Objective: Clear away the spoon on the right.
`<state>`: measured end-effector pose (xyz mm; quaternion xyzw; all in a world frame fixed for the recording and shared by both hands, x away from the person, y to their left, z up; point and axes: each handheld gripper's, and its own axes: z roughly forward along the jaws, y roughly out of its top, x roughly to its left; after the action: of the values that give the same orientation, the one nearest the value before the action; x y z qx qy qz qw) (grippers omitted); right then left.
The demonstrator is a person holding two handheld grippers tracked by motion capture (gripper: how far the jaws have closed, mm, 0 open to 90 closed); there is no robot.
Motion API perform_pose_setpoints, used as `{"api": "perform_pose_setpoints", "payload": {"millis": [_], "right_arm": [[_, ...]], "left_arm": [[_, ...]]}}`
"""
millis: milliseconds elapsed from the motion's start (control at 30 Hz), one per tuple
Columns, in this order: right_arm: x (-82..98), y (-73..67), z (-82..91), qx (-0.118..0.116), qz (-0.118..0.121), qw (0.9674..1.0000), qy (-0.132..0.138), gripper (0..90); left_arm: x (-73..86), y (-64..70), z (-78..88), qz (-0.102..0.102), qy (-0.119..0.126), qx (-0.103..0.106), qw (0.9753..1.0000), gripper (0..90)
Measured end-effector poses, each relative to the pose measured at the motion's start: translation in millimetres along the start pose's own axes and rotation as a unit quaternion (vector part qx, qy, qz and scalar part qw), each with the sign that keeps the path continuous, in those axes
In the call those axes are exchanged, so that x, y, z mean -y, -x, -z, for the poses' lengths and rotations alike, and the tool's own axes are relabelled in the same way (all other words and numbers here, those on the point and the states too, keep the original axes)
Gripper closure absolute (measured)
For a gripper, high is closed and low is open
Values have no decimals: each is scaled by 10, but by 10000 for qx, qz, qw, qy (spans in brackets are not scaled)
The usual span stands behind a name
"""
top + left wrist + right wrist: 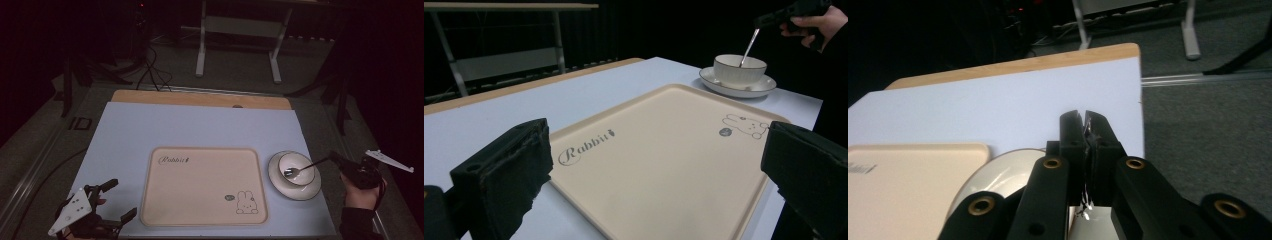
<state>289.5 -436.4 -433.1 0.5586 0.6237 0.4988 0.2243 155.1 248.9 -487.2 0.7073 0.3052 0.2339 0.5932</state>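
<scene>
A white bowl (287,159) stands on a saucer (295,192) to the right of a beige tray (202,186) printed with a rabbit. A metal spoon (304,167) leans in the bowl, its head down inside. My right gripper (334,156) is shut on the end of the spoon's handle, right of the bowl; in the right gripper view the pads (1084,120) pinch the thin metal above the saucer (998,175). My left gripper (122,198) rests open at the tray's near left corner, its jaws wide apart over the tray (664,150) with nothing between them.
The pale blue table top (190,125) has a wooden strip (200,98) along its far edge. Beyond it stand a metal frame (237,45) and cables (152,70) on the dark floor. The saucer sits close to the table's right edge.
</scene>
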Motion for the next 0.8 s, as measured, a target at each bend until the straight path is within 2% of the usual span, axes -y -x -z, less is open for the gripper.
{"api": "perform_pose_setpoints", "payload": {"millis": [167, 400, 433, 600, 800], "right_arm": [[-61, -106, 6, -203, 152, 9997, -39, 899], [-133, -177, -9, -224, 365, 9990, -163, 899], [-162, -199, -3, -226, 471, 9984, -206, 900], [-216, -216, 17, -246, 534, 9980, -233, 899], [-312, -253, 76, -283, 725, 9966, -267, 899]], "left_arm": [[-1, 0, 1, 12, 10, 7, 10000, 0], [-3, -1, 7, 22, 28, 16, 10000, 0], [-2, -3, 7, 32, 34, 21, 10000, 0], [-1, -7, 8, 48, 38, 42, 10000, 0], [-2, -5, 5, 49, 46, 34, 10000, 0]]}}
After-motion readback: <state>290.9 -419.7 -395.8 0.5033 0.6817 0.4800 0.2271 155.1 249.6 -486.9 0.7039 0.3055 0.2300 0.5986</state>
